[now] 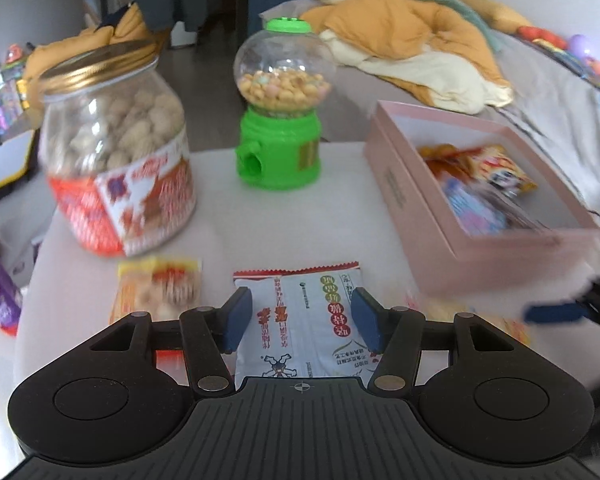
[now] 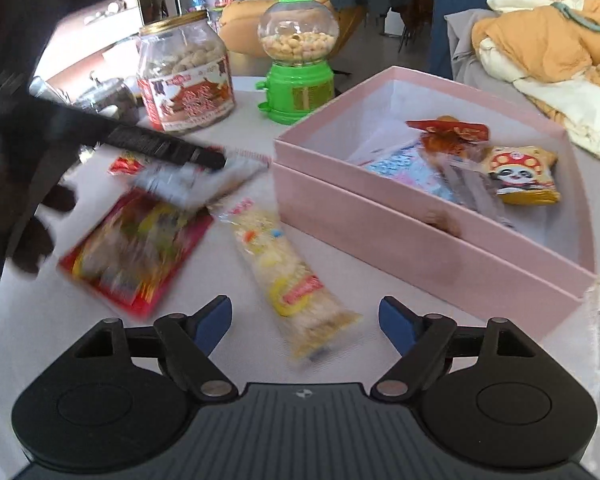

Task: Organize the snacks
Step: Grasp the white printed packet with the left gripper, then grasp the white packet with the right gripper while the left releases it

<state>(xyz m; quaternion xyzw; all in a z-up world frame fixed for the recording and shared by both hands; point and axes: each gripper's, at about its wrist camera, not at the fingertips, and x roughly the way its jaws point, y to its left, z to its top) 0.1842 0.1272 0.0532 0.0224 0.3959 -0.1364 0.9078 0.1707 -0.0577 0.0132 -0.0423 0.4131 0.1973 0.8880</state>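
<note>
My left gripper (image 1: pixel 300 316) is open, its blue pads on either side of a white snack packet (image 1: pixel 300 320) with red and green print lying on the table; whether the pads touch it I cannot tell. In the right wrist view the left gripper (image 2: pixel 172 152) shows over that packet (image 2: pixel 196 180). My right gripper (image 2: pixel 305 320) is open and empty above a long yellow-white snack packet (image 2: pixel 288 276). A red packet (image 2: pixel 136 248) lies to its left. The pink box (image 2: pixel 400 236) (image 1: pixel 404 188) holds several snack packets.
A glass jar with a gold lid (image 1: pixel 116 152) (image 2: pixel 184 76) and a green candy dispenser (image 1: pixel 280 108) (image 2: pixel 298 56) stand at the back of the table. A yellow packet (image 1: pixel 156 292) lies left of my left gripper. A bed with orange bedding (image 1: pixel 416 36) is behind.
</note>
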